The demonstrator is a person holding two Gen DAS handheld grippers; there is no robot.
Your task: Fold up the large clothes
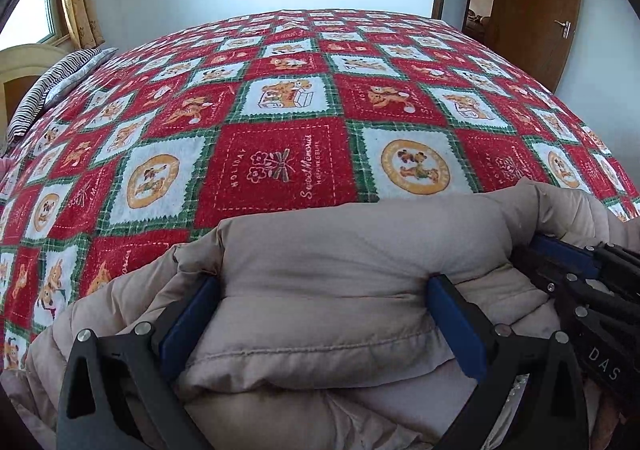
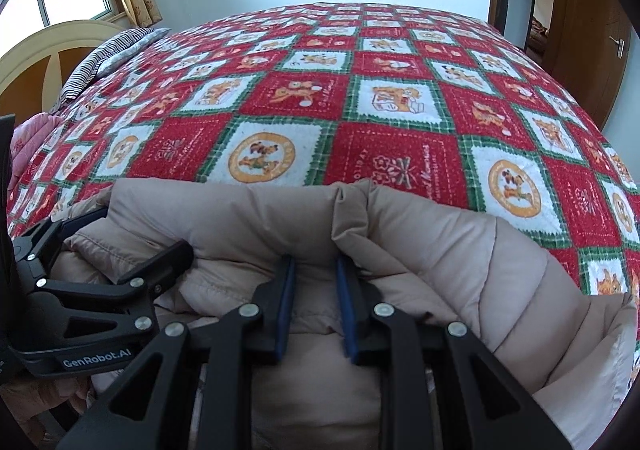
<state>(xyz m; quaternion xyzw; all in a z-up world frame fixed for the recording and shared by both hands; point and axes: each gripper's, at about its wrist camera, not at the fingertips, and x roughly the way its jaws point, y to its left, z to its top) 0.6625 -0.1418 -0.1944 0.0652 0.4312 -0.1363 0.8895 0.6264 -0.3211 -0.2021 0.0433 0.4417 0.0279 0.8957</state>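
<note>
Two grippers: both are mine, side by side on one beige padded coat (image 1: 340, 278).
Coat: one, bunched at the near edge of the bed (image 1: 280, 154), long axis running left to right across my view.
Left gripper (image 1: 324, 314): spread wide, a thick fold of coat between its blue pads.
Right gripper (image 2: 314, 302): narrow, pinching a ridge of coat.
Nearer hand: neither; both are on the folded edge.
Blanket: one, checked.
Pillow (image 1: 56, 86): one, striped, far left.
</note>
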